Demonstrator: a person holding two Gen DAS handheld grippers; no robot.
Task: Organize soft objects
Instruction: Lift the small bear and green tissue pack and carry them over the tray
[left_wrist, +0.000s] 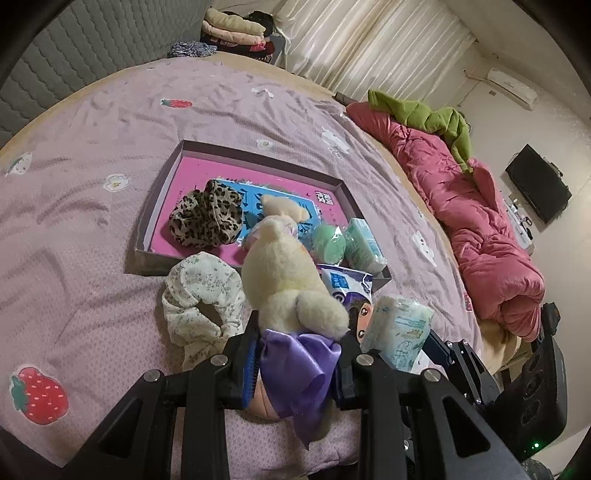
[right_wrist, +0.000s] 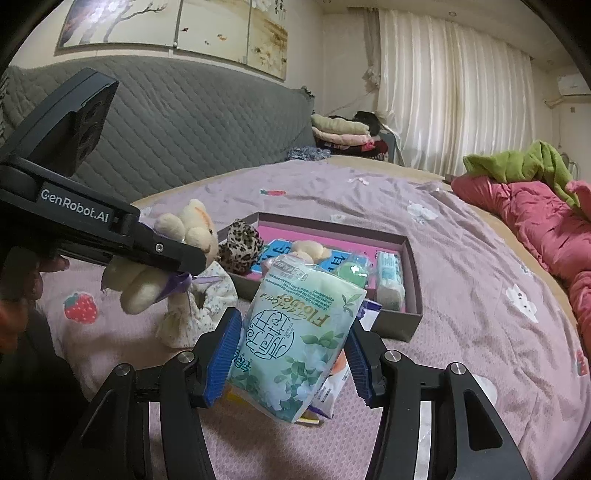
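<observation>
Bed: wide mattress under a mauve quilted cover (left_wrist: 92, 155) printed with strawberries; it lies beneath and ahead of both sets of jaws.
Box: shallow grey-brown cardboard tray with a pink floor (left_wrist: 192, 170), directly ahead of both jaws; it holds a leopard-print fabric scrunchie (left_wrist: 207, 218), a second cream plush, a green round sponge (left_wrist: 328, 240) and a pale blue tissue pack (left_wrist: 364, 240).
Plush: cream-yellow soft bear with a purple satin bow (left_wrist: 284, 273), raised off the bed.
Left gripper (left_wrist: 295, 373): jaws pinching the plush at the bow.
Tissue pack: pale green plastic-wrapped soft pack with leaf print (right_wrist: 295, 343), raised just short of the box's near wall.
Right gripper (right_wrist: 291, 354): blue pads pressed against both sides of the pack.
Scrunchie: white floral fabric scrunchie (left_wrist: 199, 299), on the cover left of the left jaws, just outside the box.
</observation>
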